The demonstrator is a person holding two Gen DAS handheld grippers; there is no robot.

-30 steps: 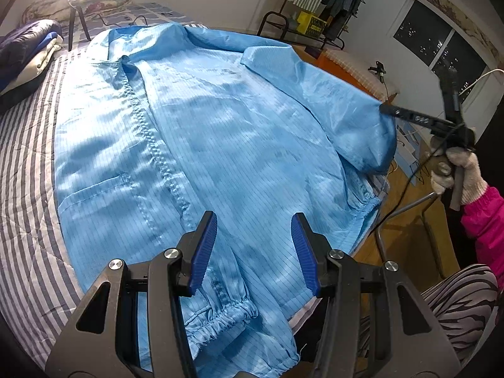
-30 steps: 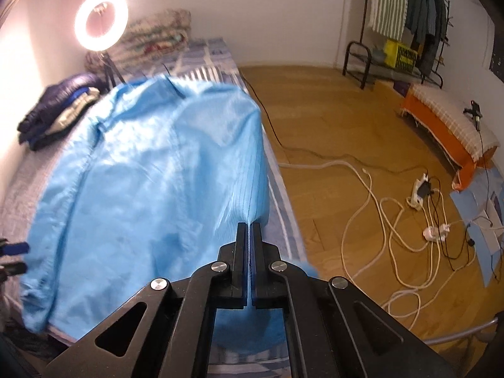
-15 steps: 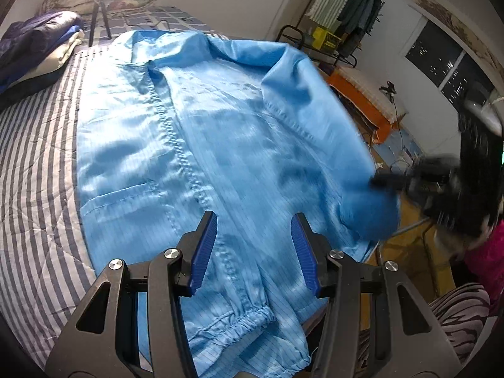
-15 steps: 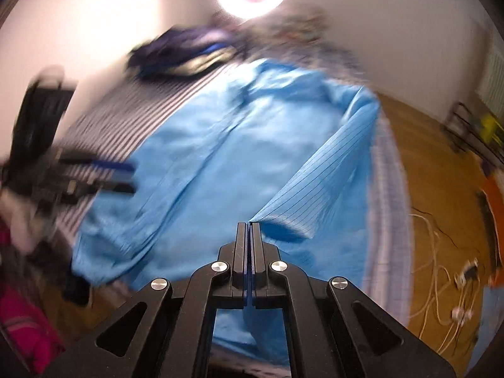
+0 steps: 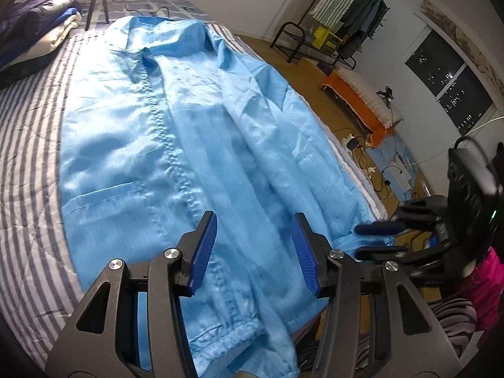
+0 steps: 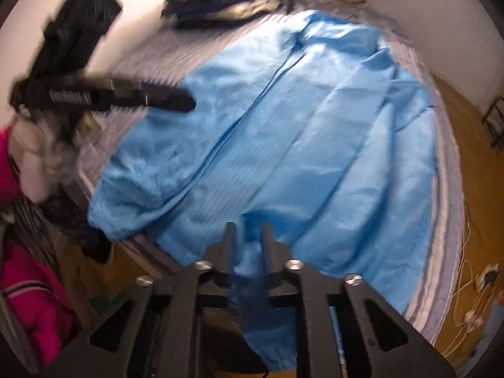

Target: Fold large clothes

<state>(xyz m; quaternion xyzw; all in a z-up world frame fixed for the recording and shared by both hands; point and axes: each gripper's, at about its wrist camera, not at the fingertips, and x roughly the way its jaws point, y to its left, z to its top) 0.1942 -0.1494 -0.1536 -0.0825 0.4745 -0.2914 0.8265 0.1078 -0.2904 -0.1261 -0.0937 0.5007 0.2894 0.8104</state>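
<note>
A large light-blue jacket lies spread on the striped bed, front up, with its zipper running down the middle; it also shows in the right wrist view. My left gripper is open and empty above the jacket's lower hem. My right gripper stands at the bed's right edge with its jaws slightly apart and the sleeve cuff lying between them; it also shows in the left wrist view. The sleeve lies folded onto the jacket's right side.
Folded dark clothes sit at the bed's head by a ring-light stand. Right of the bed are wooden floor, cables with power strips, an orange bench and a clothes rack.
My right gripper swung the sleeve from out over the floor in onto the jacket, lowered to the bed edge, and its jaws parted. My left gripper stayed open, shifting slightly.
</note>
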